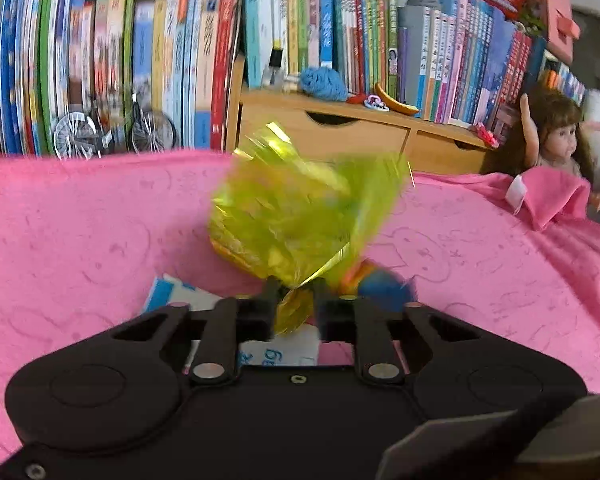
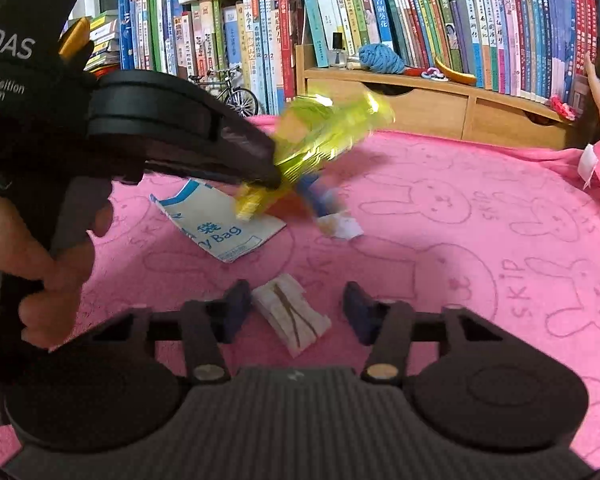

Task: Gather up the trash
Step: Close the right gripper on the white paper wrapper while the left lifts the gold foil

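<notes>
My left gripper point(image 1: 295, 294) is shut on a crinkled yellow-green cellophane wrapper point(image 1: 300, 212), which hangs blurred above the pink blanket point(image 1: 80, 232). The right wrist view shows that left gripper point(image 2: 274, 178) from the side with the yellow wrapper point(image 2: 324, 136) in it. Under it lie a white and blue paper bag point(image 2: 216, 224), a blue and orange wrapper point(image 2: 316, 196) and a small white scrap point(image 2: 342, 226). My right gripper point(image 2: 296, 312) stands open low over the blanket point(image 2: 460, 220), its fingers on either side of a white crumpled paper piece point(image 2: 290, 314).
A wooden desk shelf with drawers point(image 2: 440, 108) and rows of books point(image 2: 420, 20) stand behind the blanket. A model bicycle point(image 2: 228, 88) sits at the back left, a doll point(image 1: 560, 140) and soft toys at the right. A hand point(image 2: 40, 264) holds the left gripper's handle.
</notes>
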`<state>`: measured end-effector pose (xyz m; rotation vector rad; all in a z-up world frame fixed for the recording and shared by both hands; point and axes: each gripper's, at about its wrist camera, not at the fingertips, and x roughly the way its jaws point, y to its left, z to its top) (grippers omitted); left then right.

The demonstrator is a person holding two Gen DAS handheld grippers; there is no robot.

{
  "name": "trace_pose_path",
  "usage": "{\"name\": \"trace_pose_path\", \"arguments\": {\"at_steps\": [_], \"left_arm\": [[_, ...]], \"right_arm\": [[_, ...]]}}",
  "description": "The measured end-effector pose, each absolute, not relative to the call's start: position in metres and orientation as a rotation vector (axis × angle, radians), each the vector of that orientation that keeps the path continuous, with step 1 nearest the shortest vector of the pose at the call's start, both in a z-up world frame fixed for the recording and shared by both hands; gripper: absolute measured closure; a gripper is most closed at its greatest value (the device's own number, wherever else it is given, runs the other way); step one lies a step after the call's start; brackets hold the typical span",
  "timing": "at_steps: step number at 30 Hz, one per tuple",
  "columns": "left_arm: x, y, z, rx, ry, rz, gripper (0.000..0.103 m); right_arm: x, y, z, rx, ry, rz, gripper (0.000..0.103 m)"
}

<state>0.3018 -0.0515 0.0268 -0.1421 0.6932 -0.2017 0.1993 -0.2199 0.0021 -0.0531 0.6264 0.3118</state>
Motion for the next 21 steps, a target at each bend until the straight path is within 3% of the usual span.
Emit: {"name": "trace_pose_path", "arguments": {"at_steps": [3,5,6,7,9,14,21], "left_arm": [[0.297,-0.045,0.032,-0.15,0.651,-0.203,0.094],[0.293,-0.043,0.038,-0.143,0.605,-0.194,0.09],[0.291,-0.042,0.04,-0.13,0.579,-0.176,0.082],[0.29,-0.044,0.042,-0.117,0.562,-0.168,0.057],[0.291,-0.049,0.042,-0.084,0.545,-0.162,0.018],[0.303,-0.079,0.029,0.083,0.546,-0.135,0.016],[0.321,-0.108,0.022,0.107,0.496,-0.111,0.012]], "right_arm": [[0.197,-0.224,0.004,-0.044,0.614,0.308,0.069],[0.193,-0.227,0.006,-0.035,0.605,0.306,0.069],[0.192,-0.229,0.006,-0.032,0.599,0.303,0.069],[0.191,-0.231,0.007,-0.027,0.597,0.301,0.069],[0.189,-0.236,0.009,-0.013,0.595,0.299,0.069],[0.175,-0.248,0.014,-0.012,0.568,0.303,0.069],[0.164,-0.27,0.013,0.024,0.554,0.303,0.069]]}}
